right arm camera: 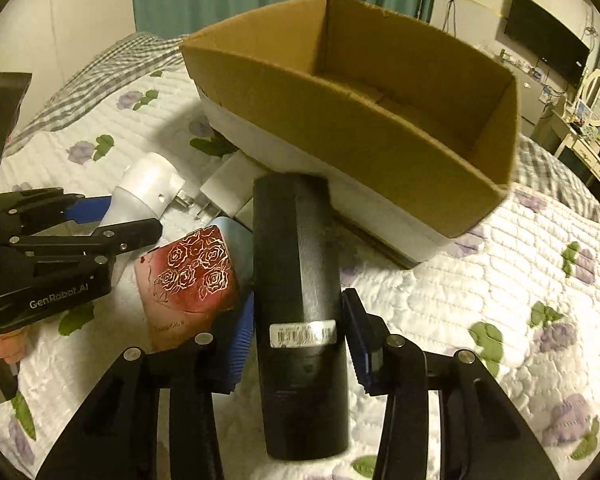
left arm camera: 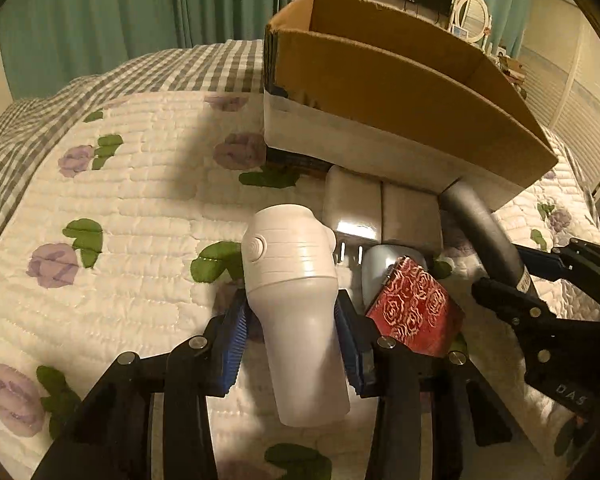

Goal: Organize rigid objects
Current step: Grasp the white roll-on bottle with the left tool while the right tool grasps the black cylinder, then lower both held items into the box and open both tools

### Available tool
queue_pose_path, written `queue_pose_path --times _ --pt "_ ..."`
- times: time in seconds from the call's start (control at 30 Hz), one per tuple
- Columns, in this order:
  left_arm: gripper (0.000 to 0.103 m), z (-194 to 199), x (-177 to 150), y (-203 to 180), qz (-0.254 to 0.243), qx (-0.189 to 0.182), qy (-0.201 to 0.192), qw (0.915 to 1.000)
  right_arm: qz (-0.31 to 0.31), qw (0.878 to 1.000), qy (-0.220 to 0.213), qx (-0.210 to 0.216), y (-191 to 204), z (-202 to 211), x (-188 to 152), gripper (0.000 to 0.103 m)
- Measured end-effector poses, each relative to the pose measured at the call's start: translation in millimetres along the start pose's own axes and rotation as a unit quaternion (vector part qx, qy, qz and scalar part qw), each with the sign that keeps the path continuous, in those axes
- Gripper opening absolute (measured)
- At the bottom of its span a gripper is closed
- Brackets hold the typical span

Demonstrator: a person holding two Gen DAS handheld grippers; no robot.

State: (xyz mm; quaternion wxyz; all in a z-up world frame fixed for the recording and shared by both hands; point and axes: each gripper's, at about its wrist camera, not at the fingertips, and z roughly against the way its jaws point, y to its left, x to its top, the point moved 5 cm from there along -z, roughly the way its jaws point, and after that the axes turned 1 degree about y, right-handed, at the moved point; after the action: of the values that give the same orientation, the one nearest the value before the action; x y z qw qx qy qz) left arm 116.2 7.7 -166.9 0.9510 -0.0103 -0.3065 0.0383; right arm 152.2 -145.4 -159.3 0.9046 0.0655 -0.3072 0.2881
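Holding stuff in both hands right now, over a bed with a quilted floral bedspread [left arm camera: 140,208]. The left gripper [left arm camera: 290,328] has its blue ribbed pads [left arm camera: 236,332] pressed on either side of a white plastic plug-in gadget [left arm camera: 296,300], gripping the narrower lower body while the wider top with a round button points toward the box. Its bottom end runs down between the gripper arms, so I can't see what's under it. In the right wrist view the same white gadget [right arm camera: 144,192] shows metal prongs sticking out of its side.

The right gripper [right arm camera: 298,344] is clamped on a black cylinder [right arm camera: 300,300], a tube-like thing with a barcode sticker [right arm camera: 302,334] (print is way too blurry to read). From the left camera that cylinder [left arm camera: 484,232] looks grey and its lower end is hidden behind the right gripper's fingers [left arm camera: 512,304].

Between the two grippers sits a red box with gold rose embossing [left arm camera: 414,312], tilted, leaning on a pale blue object [left arm camera: 376,268] that's mostly covered. Behind them, two white power adapters [left arm camera: 380,208] lie just beside an open cardboard box [left arm camera: 400,92], partly in its shadow. The box's inside floor only partly shows in the right view [right arm camera: 380,92]; what shows of it is bare cardboard.
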Motion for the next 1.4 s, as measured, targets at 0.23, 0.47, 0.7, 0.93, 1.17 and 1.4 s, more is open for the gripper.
queue_pose_path --times 0.23,0.47,0.7,0.93,1.17,1.4 --pt "0.042 28.9 2.3 -4.9 0.004 -0.016 -0.021 0.9996 -0.008 1.000 -0.016 -0.004 4.3 26.9 -6.3 0.042" --pt "0.042 65.0 -8.2 -11.7 0.014 -0.031 -0.039 0.9987 -0.018 0.999 -0.029 0.001 13.9 50.3 -8.7 0.041" --pt "0.042 98.2 -7.3 -13.8 0.019 -0.032 -0.061 0.9975 -0.021 0.998 -0.057 0.013 26.7 84.6 3.9 0.040" --pt "0.042 124.1 21.1 -26.8 0.001 -0.027 -0.091 0.9954 -0.021 0.995 -0.094 0.011 18.8 121.1 32.3 0.040" --pt "0.042 138.5 72.3 -34.6 -0.011 -0.029 -0.126 0.9916 -0.024 0.990 -0.136 0.015 -2.9 150.0 79.9 0.040" --pt "0.042 124.5 137.8 -35.6 -0.016 -0.030 -0.144 0.9890 -0.020 0.988 -0.154 0.020 -25.0 152.0 130.9 0.040"
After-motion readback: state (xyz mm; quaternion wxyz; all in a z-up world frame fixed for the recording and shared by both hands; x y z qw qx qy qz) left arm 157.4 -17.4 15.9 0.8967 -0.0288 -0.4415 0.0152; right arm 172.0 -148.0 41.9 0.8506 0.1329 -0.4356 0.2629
